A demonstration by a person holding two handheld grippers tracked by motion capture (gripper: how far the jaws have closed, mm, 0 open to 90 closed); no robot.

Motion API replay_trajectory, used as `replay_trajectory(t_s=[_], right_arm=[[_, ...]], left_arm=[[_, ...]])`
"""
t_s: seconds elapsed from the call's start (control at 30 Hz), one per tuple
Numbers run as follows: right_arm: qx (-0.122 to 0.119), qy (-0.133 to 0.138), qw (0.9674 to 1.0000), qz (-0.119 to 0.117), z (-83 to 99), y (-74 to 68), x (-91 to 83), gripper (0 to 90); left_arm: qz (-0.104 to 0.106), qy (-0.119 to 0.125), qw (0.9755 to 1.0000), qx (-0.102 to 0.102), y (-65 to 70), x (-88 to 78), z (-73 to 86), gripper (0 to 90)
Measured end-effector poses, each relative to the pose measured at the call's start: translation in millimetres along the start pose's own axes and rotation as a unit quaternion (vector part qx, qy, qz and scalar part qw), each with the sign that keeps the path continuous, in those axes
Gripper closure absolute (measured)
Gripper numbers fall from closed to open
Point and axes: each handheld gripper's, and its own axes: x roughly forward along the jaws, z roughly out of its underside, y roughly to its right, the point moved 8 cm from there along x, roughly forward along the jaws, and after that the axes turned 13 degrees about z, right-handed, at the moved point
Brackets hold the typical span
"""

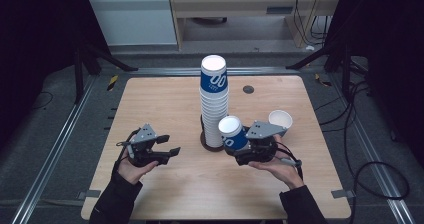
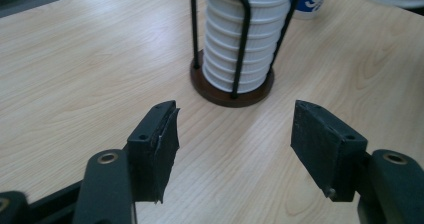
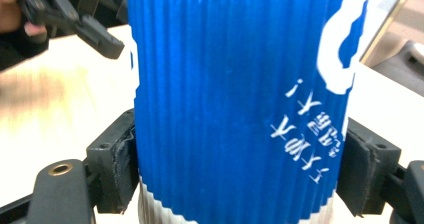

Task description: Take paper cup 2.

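Observation:
A tall stack of upside-down paper cups [image 1: 214, 109] with a blue cup on top stands in a black wire holder [image 1: 204, 140] at the table's middle. My right gripper [image 1: 239, 146] is shut on a blue ribbed paper cup [image 1: 234, 134] just right of the stack, tilted, with its white end facing up. In the right gripper view the cup [image 3: 235, 99] sits between both pads [image 3: 117, 164]. My left gripper [image 1: 171, 145] rests left of the holder, open, with nothing between its jaws. The left gripper view shows the stack [image 2: 245, 39] and its round base [image 2: 230, 91] ahead.
A white cup [image 1: 280, 119] stands mouth up behind my right gripper. A small dark round cap [image 1: 248, 89] sits in the wooden table [image 1: 165, 99] near the far edge. Black stand legs and cables lie on the floor around the table.

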Motion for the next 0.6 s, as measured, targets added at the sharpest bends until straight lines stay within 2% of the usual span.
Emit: replay_trajectory(t_s=[0.13, 0.3, 0.47, 0.6], right_arm=[[-0.017, -0.009, 0.9998, -0.008, 3.2, -7.6, 6.5, 19.7], [-0.028, -0.014, 0.9993, -0.019, 4.8, -16.3, 13.8, 19.7], [-0.04, -0.017, 0.9986, -0.03, 4.8, -25.1, 22.9, 19.7], [-0.049, -0.024, 0.9979, -0.034, 7.1, -30.2, 30.2, 19.7]], left_arm=[[0.008, 0.003, 0.9999, 0.007, 6.6, 3.0, -3.3, 33.5], [0.03, 0.015, 0.9993, 0.016, 17.8, 8.7, -8.3, 33.7], [0.037, 0.015, 0.999, 0.022, 23.5, 11.9, -10.4, 34.8], [0.057, 0.015, 0.998, 0.02, 30.9, 11.9, -13.7, 34.8]])
